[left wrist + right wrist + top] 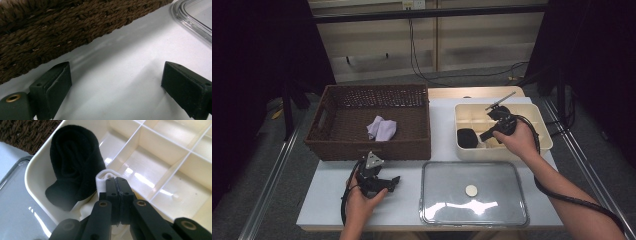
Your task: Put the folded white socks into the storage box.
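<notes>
My right gripper (117,181) is shut on a bit of white cloth (102,178), its jaws pressed together over the near-left corner of a cream divided box (37,162). A rolled black sock (75,170) lies in that corner compartment, touching the white cloth. In the high view the right gripper (485,136) tilts down into the box (504,152) beside the black sock (467,137). My left gripper (388,183) rests on the white table in front of the wicker basket (372,147). Its jaws (115,87) stand wide open with nothing between them.
A pale lavender cloth (382,129) lies inside the basket. A transparent lid (452,175) with a small white disc (471,190) on it lies flat at the table's front, right of the left gripper. The box's other compartments (172,152) hold nothing.
</notes>
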A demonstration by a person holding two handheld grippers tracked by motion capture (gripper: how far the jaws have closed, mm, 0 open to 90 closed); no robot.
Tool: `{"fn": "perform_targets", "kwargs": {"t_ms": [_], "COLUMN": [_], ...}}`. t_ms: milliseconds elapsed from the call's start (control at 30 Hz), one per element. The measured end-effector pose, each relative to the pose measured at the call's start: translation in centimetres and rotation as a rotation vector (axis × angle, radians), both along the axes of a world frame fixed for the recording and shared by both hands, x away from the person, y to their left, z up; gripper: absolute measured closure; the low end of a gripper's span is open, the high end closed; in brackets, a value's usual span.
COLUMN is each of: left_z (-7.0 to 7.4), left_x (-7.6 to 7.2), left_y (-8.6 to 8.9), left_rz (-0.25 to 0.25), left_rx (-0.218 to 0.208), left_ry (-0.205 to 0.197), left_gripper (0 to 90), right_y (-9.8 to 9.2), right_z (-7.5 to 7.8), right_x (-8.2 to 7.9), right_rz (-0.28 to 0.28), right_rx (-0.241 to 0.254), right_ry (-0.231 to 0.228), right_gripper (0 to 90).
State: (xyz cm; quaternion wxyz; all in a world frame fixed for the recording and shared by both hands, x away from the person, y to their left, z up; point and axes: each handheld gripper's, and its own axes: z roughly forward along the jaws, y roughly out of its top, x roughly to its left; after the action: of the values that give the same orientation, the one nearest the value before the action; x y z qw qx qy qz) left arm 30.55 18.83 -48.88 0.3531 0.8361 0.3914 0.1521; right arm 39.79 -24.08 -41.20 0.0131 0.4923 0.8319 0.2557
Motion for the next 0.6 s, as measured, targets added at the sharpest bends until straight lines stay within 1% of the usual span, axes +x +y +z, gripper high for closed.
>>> {"fn": "perform_targets", "kwargs": {"t_ms": [100,133,200,367,433,467,500,533,600], "left_z": [0.0,0.0,0.0,0.0,0.0,0.0,0.0,0.0,0.0], "left_x": [0.0,0.0,0.0,0.0,0.0,0.0,0.0,0.0,0.0], "left_y": [0.0,0.0,0.0,0.0,0.0,0.0,0.0,0.0,0.0], "left_rz": [-0.002,0.000,-0.002,0.000,0.000,0.000,0.000,0.000,0.000], "left_rx": [0.002,0.001,0.003,0.000,0.001,0.000,0.000,0.000,0.001], "left_ry": [-0.001,-0.001,-0.002,0.000,0.000,0.000,-0.001,-0.001,-0.001], "left_gripper": [8.8,8.8,8.8,8.8,8.8,8.8,8.8,8.8,8.8], "right_y": [0.0,0.2,0.4,0.6,0.4,0.3,0.1,-0.1,-0.5], "right_z": [-0.2,-0.7,-1.4,-1.7,-1.6,-1.4,-1.3,-1.1,-0.8], "right_x": [0.0,-0.1,-0.2,-0.2,-0.2,-0.3,-0.3,-0.4,-0.6], "right_rz": [0.004,0.011,0.020,0.025,0.016,0.009,0.004,0.002,0.001], "right_rx": [-0.004,-0.012,-0.014,-0.015,0.000,0.010,0.017,0.018,0.018], "right_ry": [0.007,0.015,0.010,0.004,0.006,0.007,-0.001,-0.019,-0.026], "right_gripper": [90.0,90.0,90.0,90.0,86.9,83.9,79.5,77.2,75.2]}}
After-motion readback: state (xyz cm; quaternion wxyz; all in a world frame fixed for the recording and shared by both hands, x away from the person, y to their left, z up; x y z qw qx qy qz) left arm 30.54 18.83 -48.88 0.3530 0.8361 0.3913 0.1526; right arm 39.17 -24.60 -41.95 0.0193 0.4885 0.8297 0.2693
